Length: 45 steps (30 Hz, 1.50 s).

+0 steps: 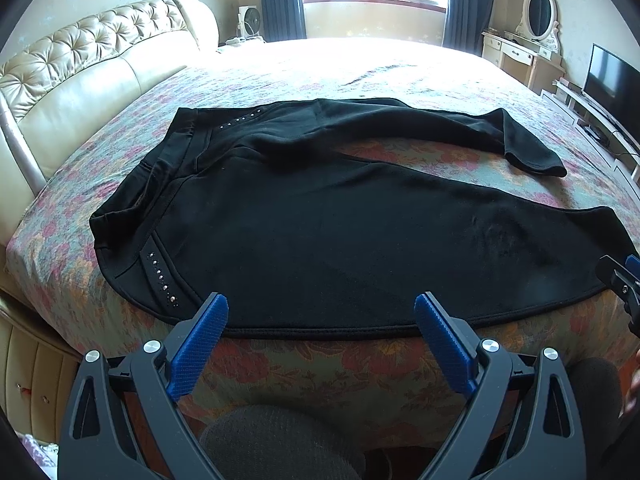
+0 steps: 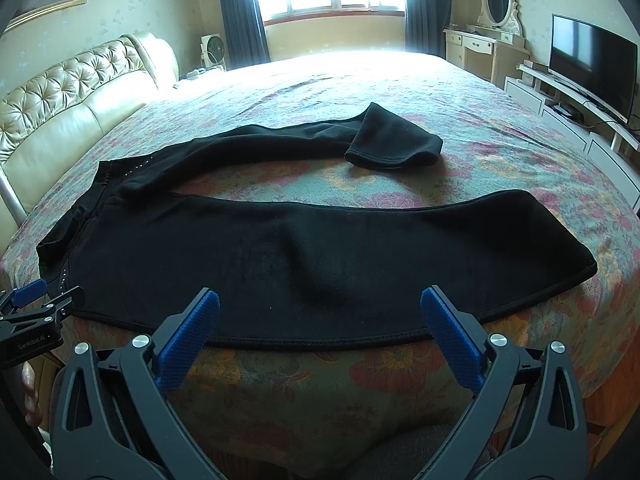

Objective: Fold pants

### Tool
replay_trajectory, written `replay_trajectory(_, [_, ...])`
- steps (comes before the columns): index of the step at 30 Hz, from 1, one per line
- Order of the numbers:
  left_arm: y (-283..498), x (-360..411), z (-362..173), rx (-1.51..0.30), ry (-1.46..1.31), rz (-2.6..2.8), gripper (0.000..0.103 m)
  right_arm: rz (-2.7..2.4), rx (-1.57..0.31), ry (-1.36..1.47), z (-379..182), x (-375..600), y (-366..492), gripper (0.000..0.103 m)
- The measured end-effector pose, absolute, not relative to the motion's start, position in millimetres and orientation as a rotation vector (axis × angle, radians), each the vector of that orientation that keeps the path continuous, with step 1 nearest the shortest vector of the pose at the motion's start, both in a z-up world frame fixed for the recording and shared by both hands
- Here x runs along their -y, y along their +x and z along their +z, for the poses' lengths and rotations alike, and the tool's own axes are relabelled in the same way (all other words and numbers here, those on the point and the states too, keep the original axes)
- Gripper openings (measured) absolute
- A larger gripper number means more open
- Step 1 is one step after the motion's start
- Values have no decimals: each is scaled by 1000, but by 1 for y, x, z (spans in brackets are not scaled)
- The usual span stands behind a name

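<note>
The black pants (image 1: 320, 216) are laid flat across the floral bedspread (image 1: 320, 368), waistband toward the tufted headboard (image 1: 80, 64), with the far leg (its cuff doubled back) spread apart from the near leg. The left gripper (image 1: 321, 312) and right gripper (image 2: 320, 308) are both held released, jaws spread wide, just above the near leg's hemmed edge; nothing is grasped.
</note>
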<state>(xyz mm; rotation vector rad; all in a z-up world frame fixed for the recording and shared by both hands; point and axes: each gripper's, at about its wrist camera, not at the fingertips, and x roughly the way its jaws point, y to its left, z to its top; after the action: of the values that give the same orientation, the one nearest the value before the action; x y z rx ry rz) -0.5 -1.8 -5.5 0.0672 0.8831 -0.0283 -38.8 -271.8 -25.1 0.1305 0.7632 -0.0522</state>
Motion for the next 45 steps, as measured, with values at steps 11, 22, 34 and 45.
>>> replay_trajectory(11, [-1,2,-5,-877,70,-22,94,-51,-770,129,-27,271,-39,101])
replay_trajectory(22, [-1,2,-5,-880,70,-20,94,-51,-778,131,-29,271,-38,101])
replay_trajectory(34, [0,2,-8,-888,67,-23,94,-47,-794,134,-35,270,-34,101])
replay_trajectory(45, [8,-8,-4,-900,19,-44,94,-22,-809,122,-37,268,-21,101])
